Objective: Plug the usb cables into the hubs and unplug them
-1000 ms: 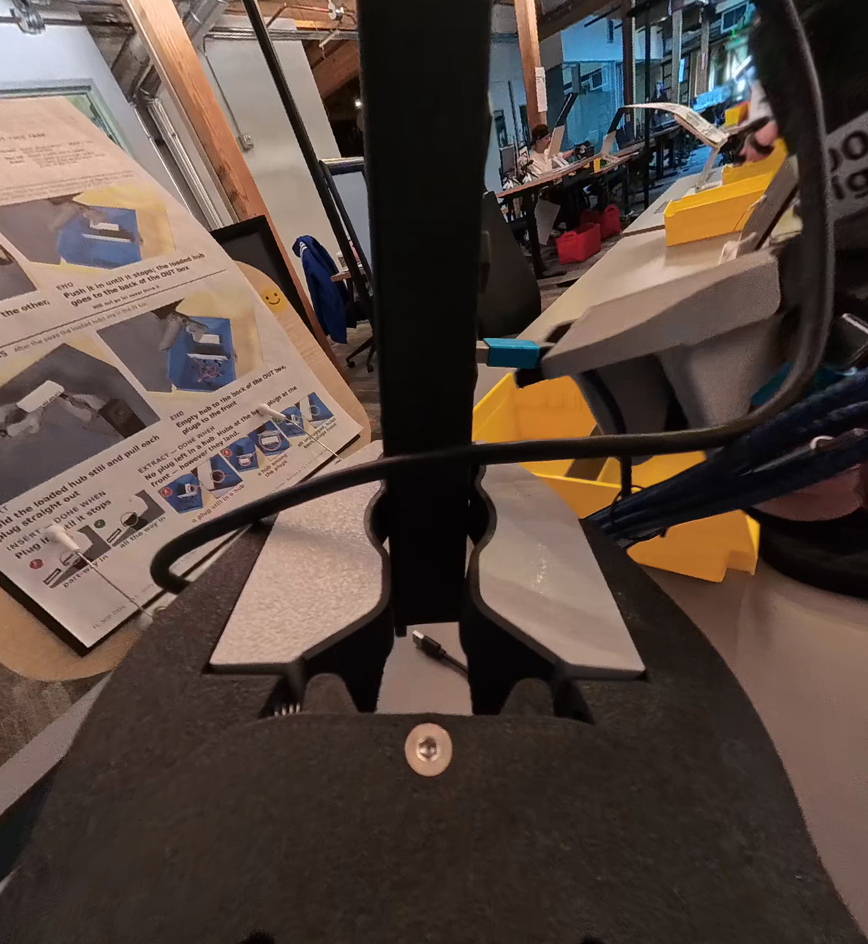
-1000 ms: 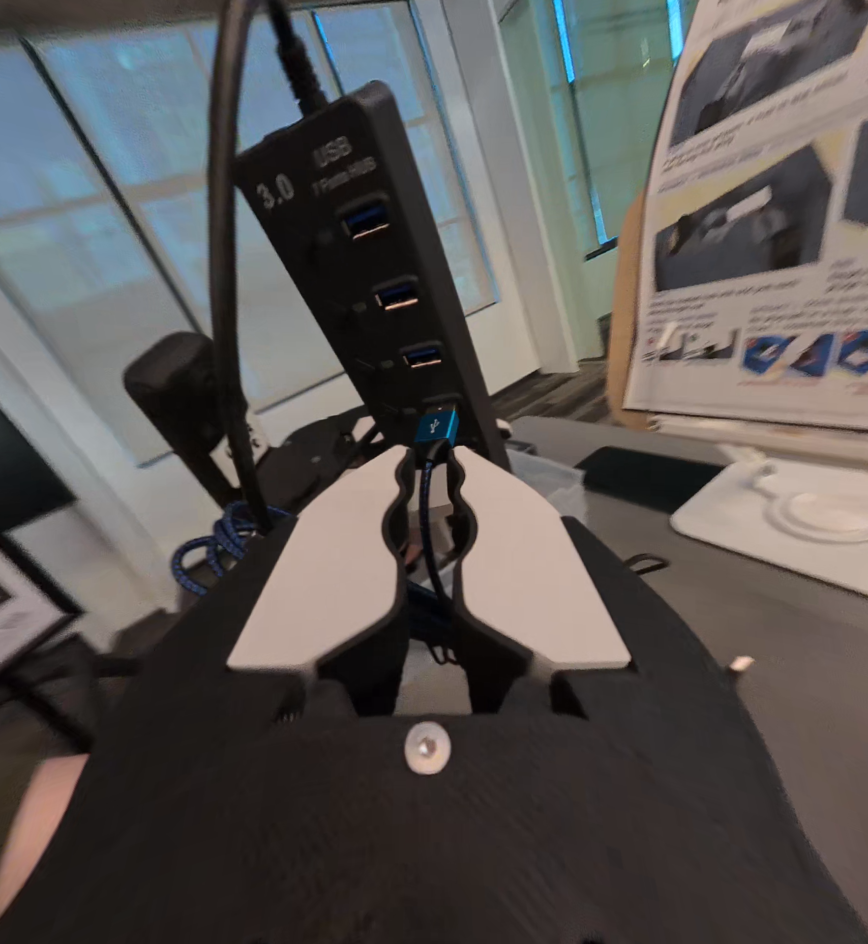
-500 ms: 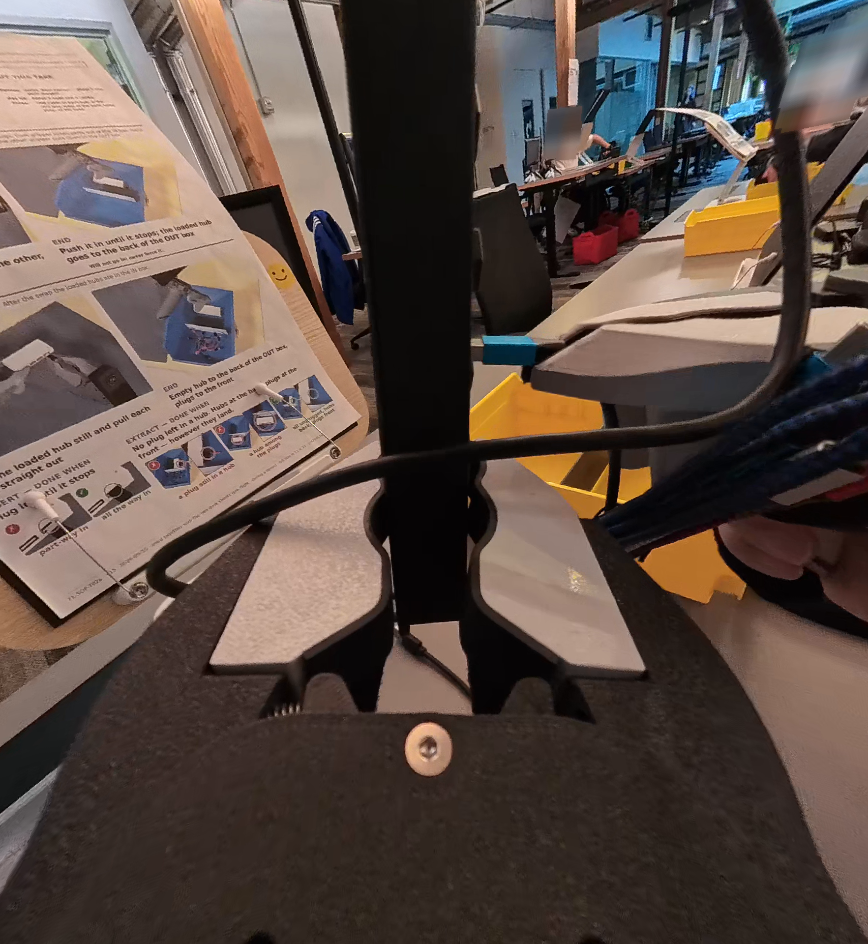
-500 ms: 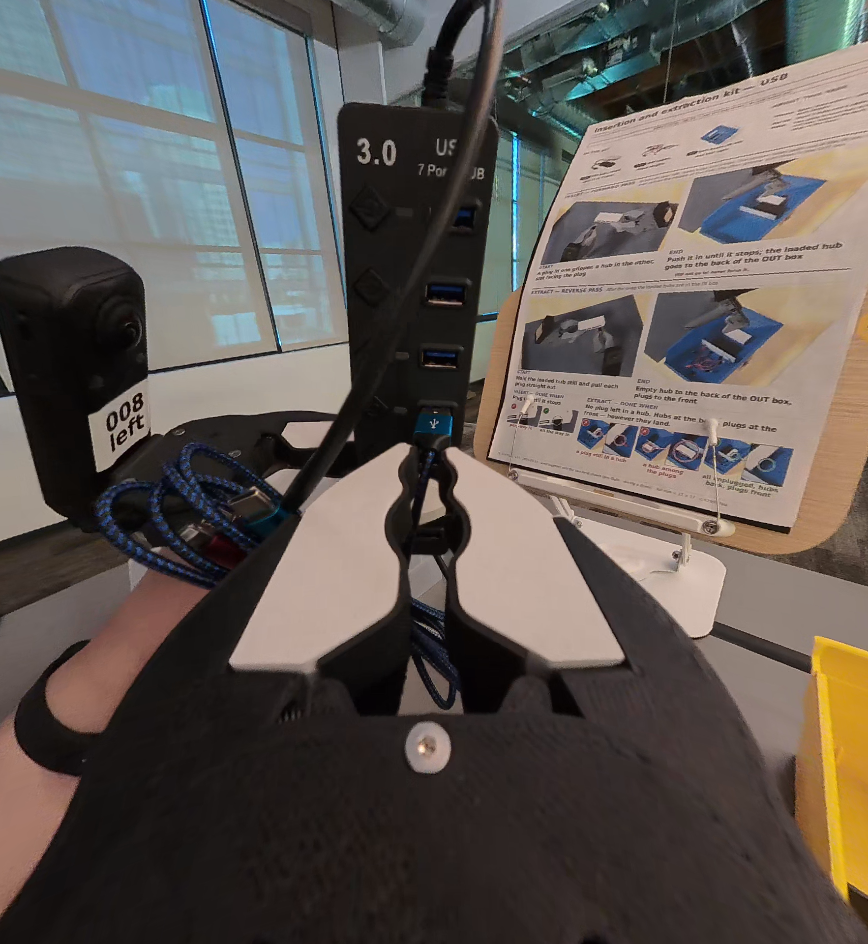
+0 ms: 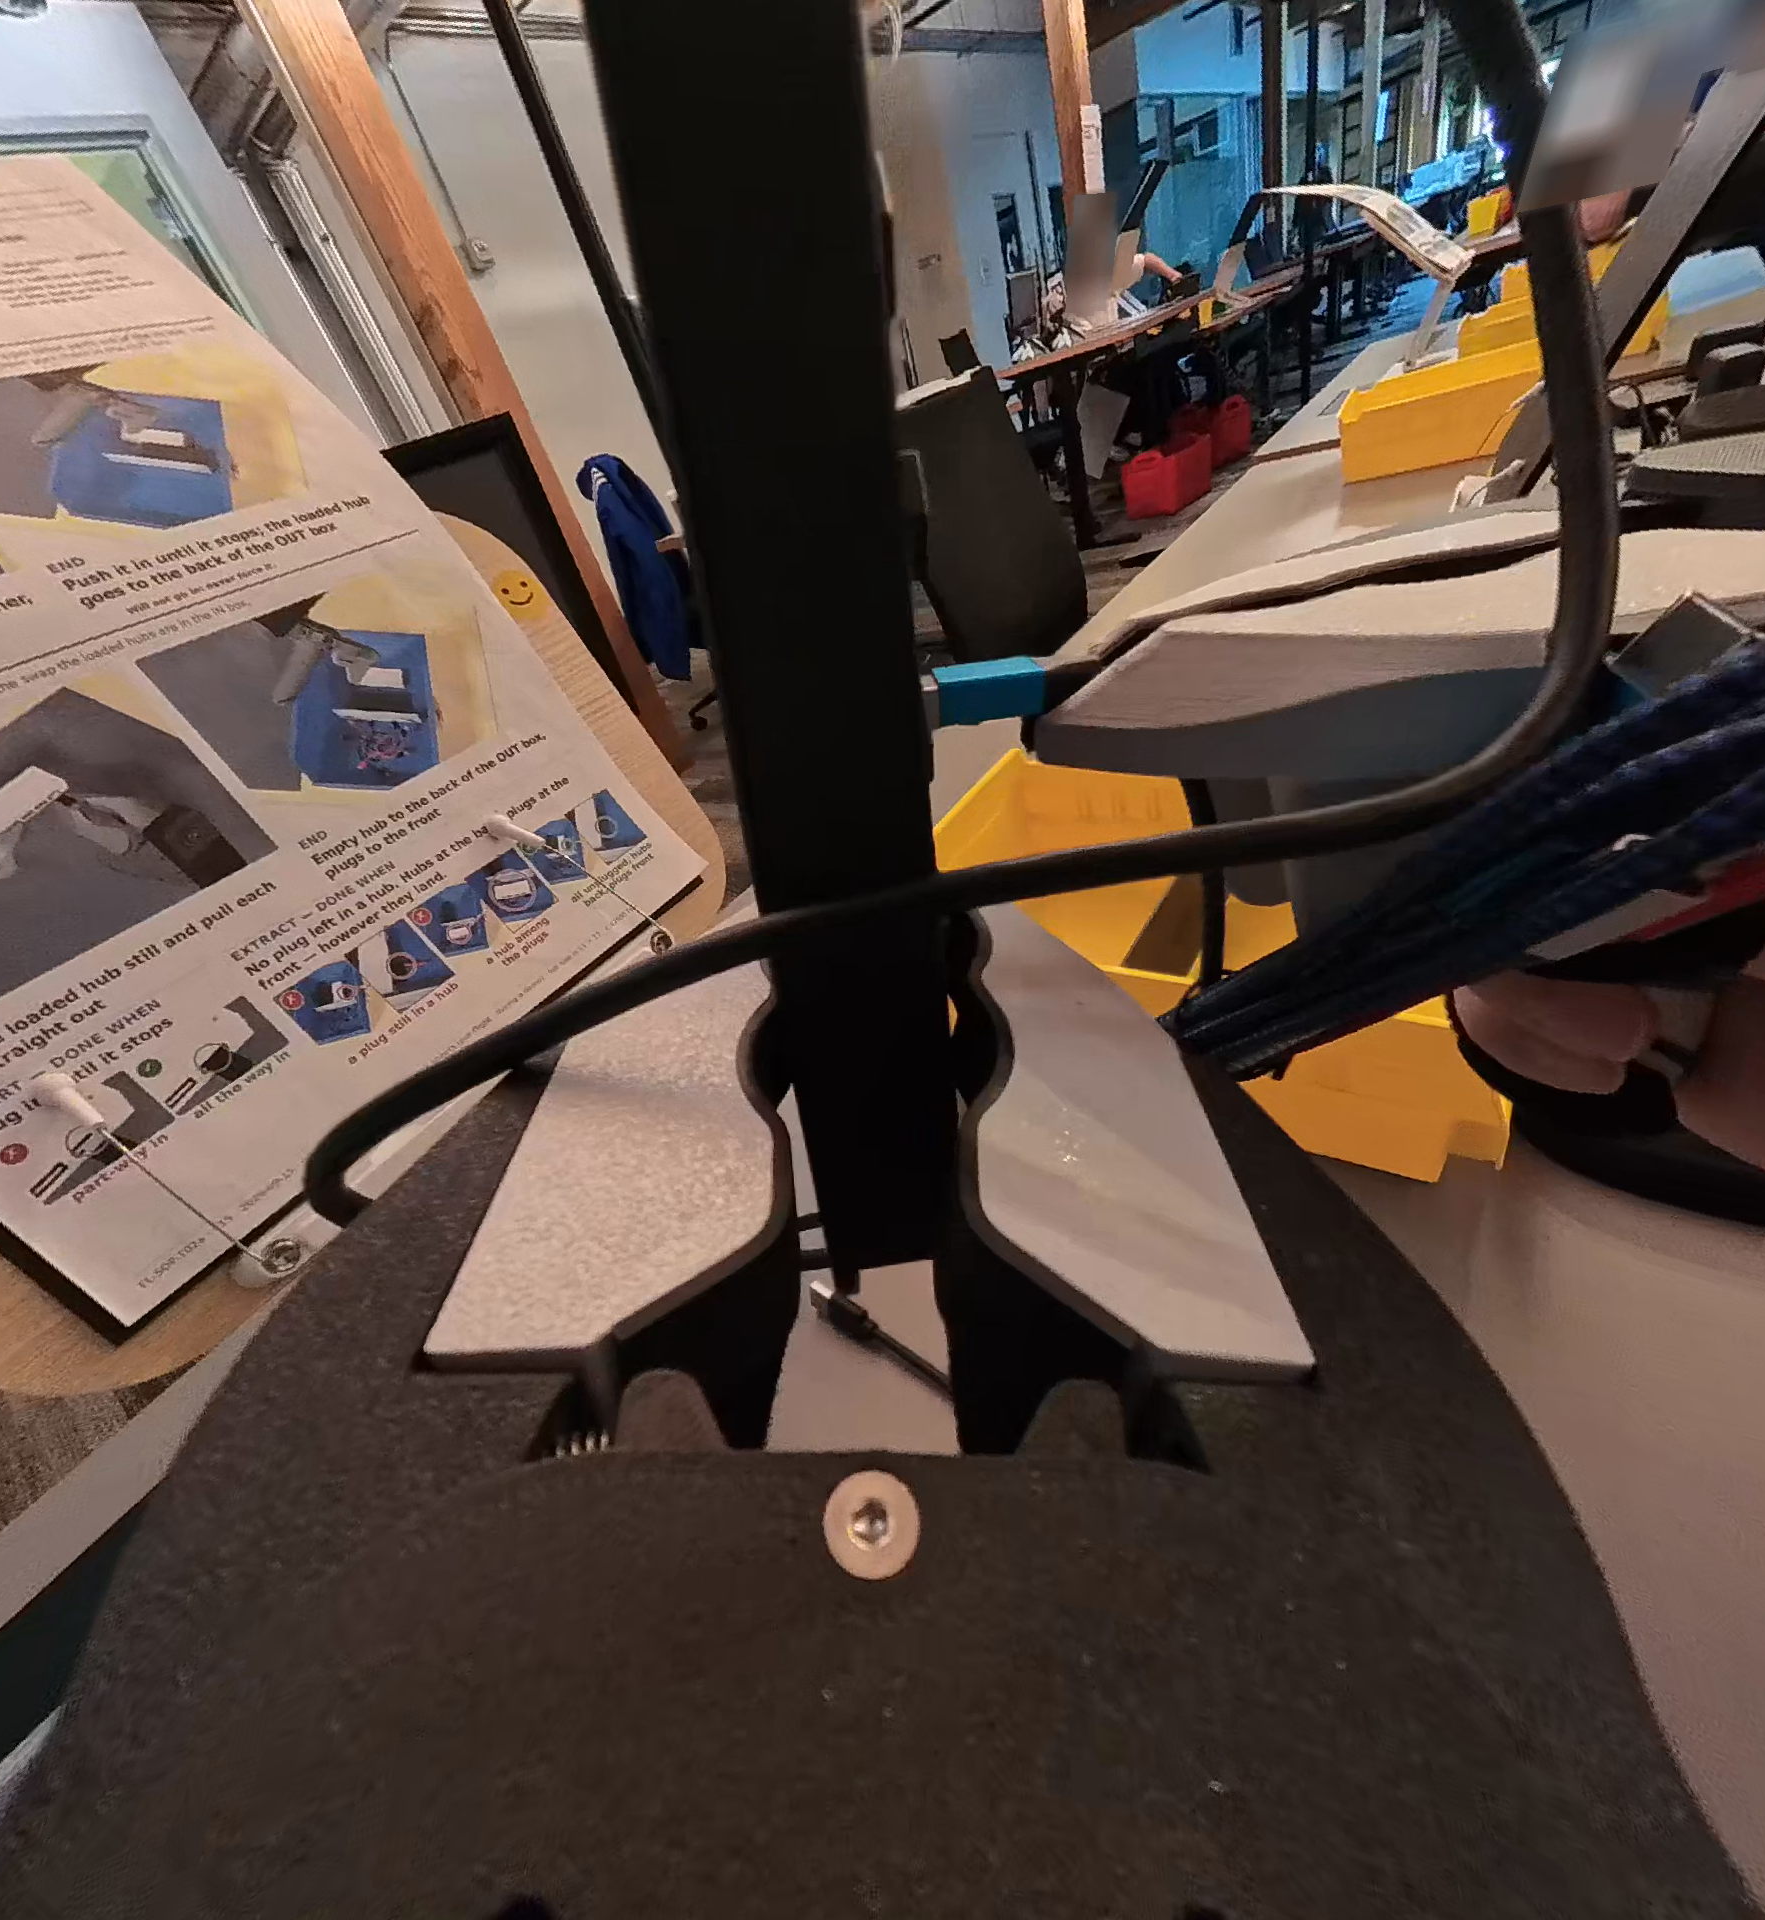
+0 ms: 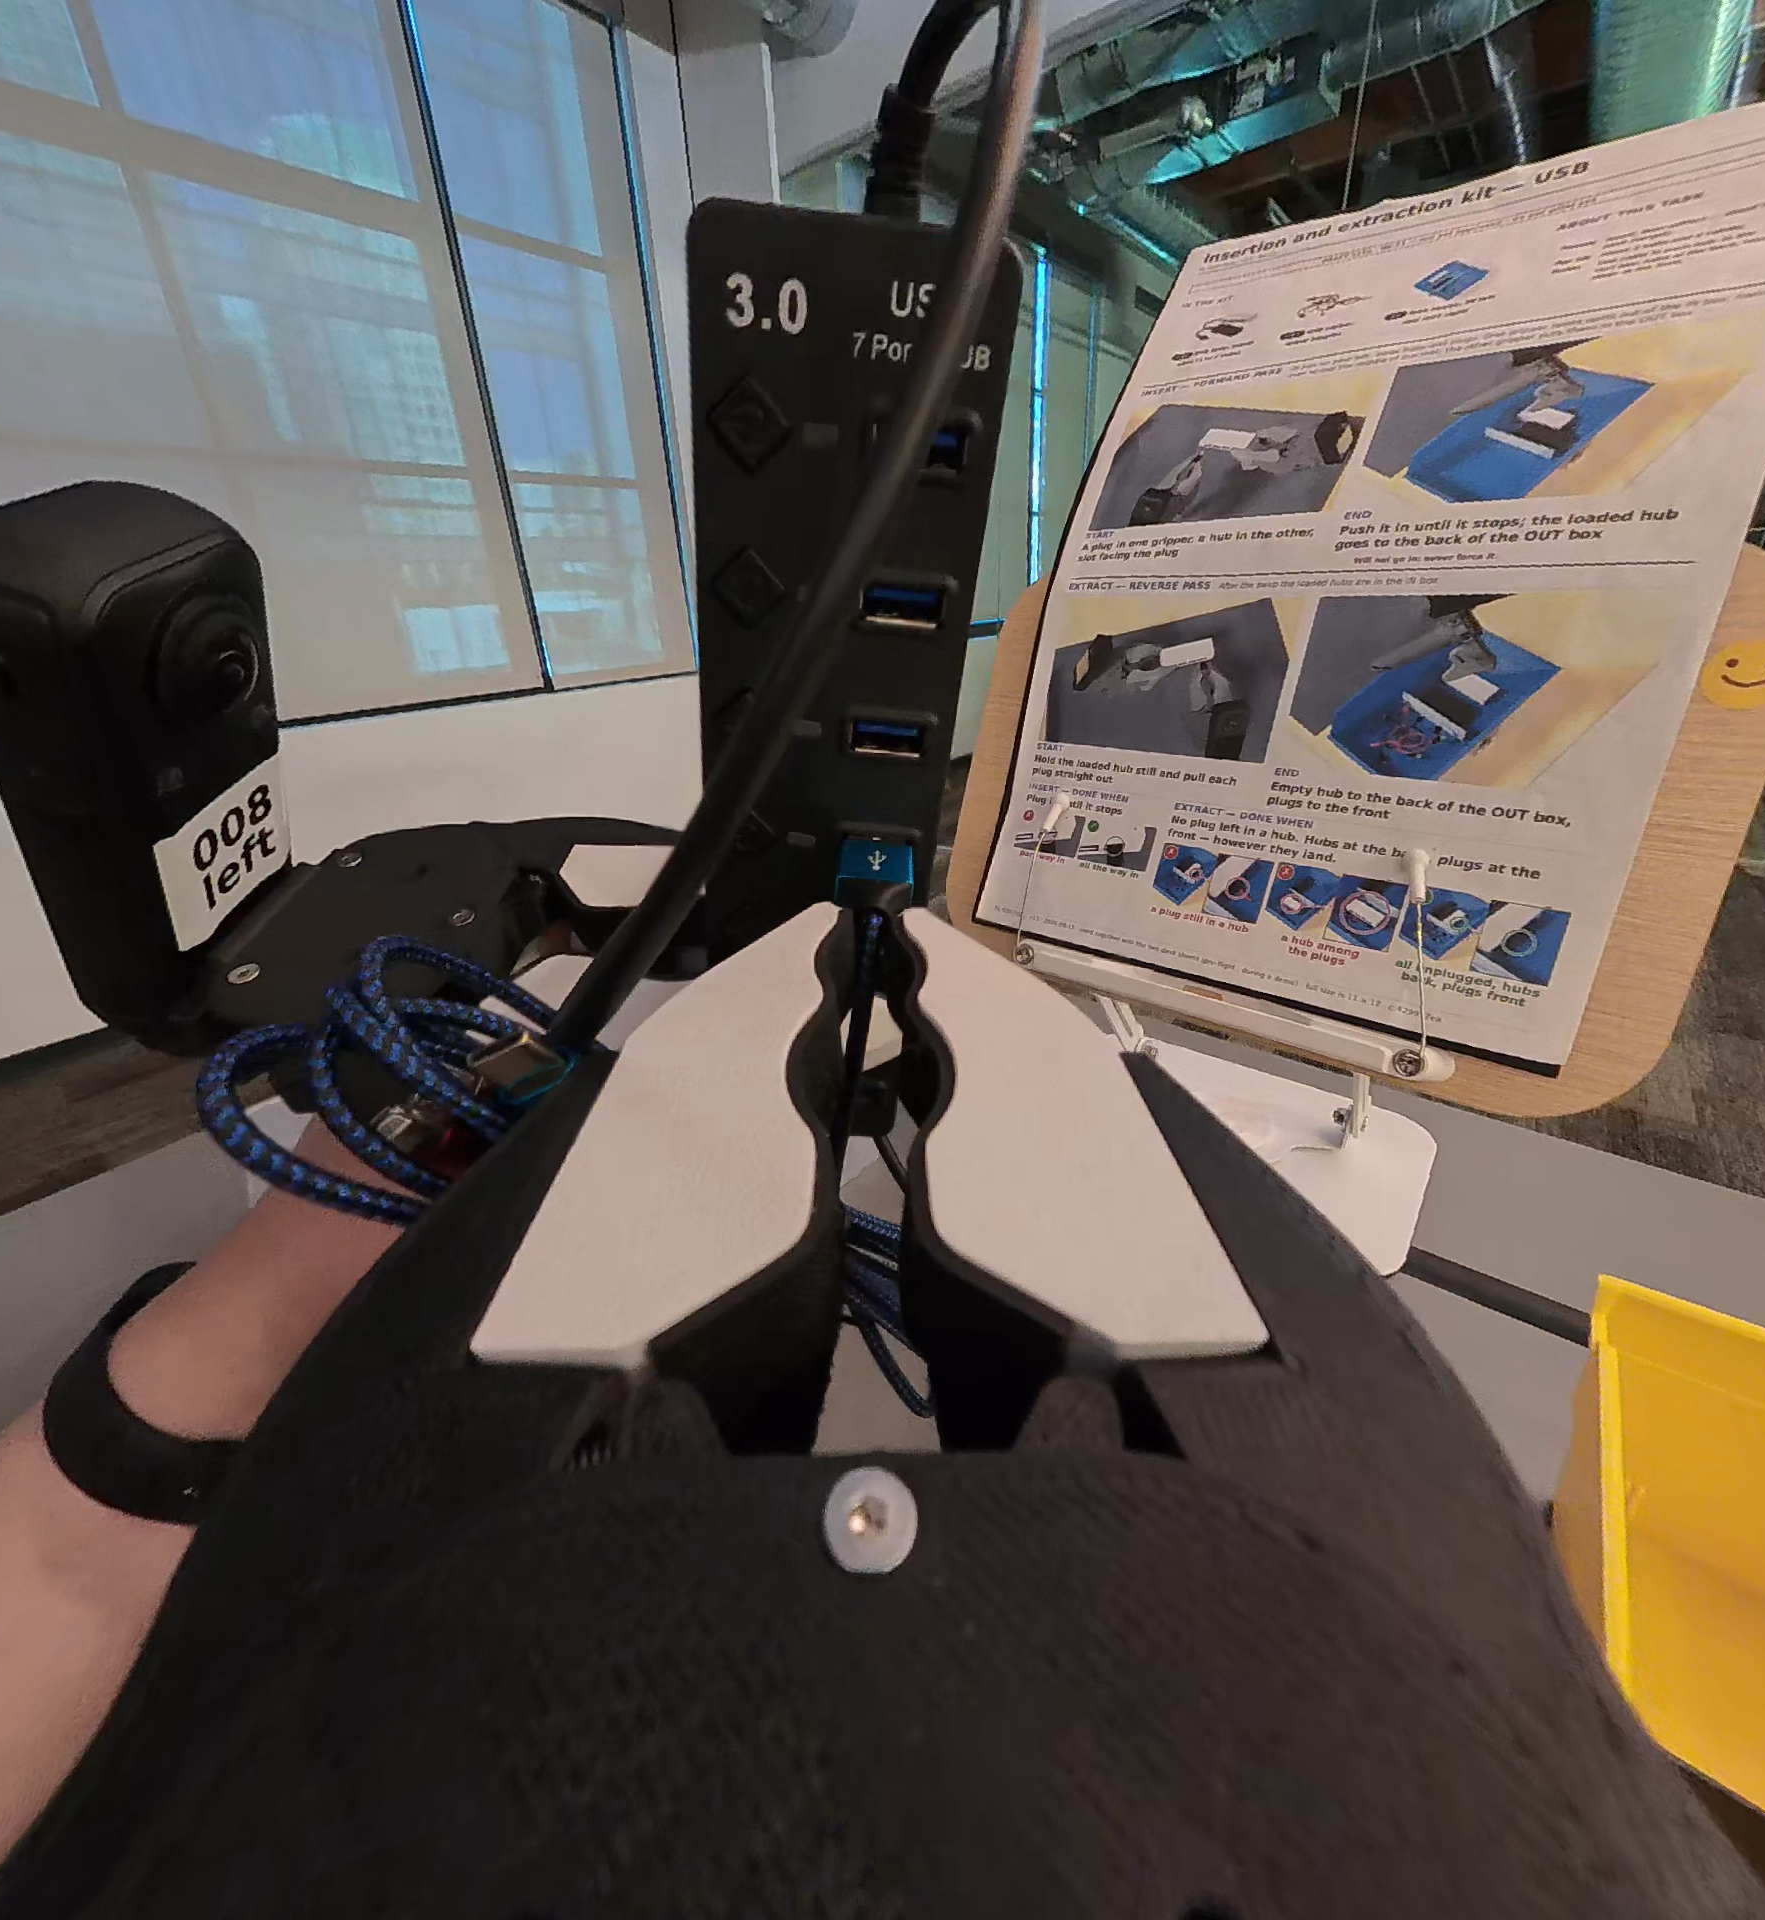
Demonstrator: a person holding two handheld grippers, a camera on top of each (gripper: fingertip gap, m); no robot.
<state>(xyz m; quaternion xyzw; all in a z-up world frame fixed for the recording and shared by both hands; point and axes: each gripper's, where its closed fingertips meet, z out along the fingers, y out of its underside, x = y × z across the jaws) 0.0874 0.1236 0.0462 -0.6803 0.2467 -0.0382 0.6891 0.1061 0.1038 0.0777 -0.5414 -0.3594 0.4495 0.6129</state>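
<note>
1. Left wrist view: the left gripper (image 5: 862, 1049) is clamped on the lower end of a black USB hub (image 5: 784, 582), which stands upright and runs out of the top of the picture, seen edge-on.
2. Same view: the hub's own black cable (image 5: 1065, 862) loops across in front of the hub, from low on the left up to the top right.
3. Same view: to the right, the right gripper (image 5: 1065, 691) reaches in sideways, holding a blue USB plug (image 5: 987, 691) whose tip meets the hub's right side.
4. Same view: a bundle of blue braided cables (image 5: 1480, 883) hangs under the right gripper, above a yellow bin (image 5: 1221, 997) on the grey counter (image 5: 1636, 1507). An instruction sheet (image 5: 234, 727) leans on a wooden board at the left.
5. Right wrist view: the right gripper (image 6: 870, 935) is closed on the braided cable just behind the blue USB plug (image 6: 873, 871), which sits in the fourth port down on the hub (image 6: 816, 540); how deep it sits cannot be told.
6. Same view: the three ports above it are empty. The left gripper (image 6: 597, 883) holds the hub from below, partly hidden.
7. Same view: a coil of blue braided cables (image 6: 358, 1081) rests over a hand (image 6: 109, 1403) at the left; the instruction sheet (image 6: 1377, 623) stands at the right, with a yellow bin (image 6: 1709, 1538) in the corner.
</note>
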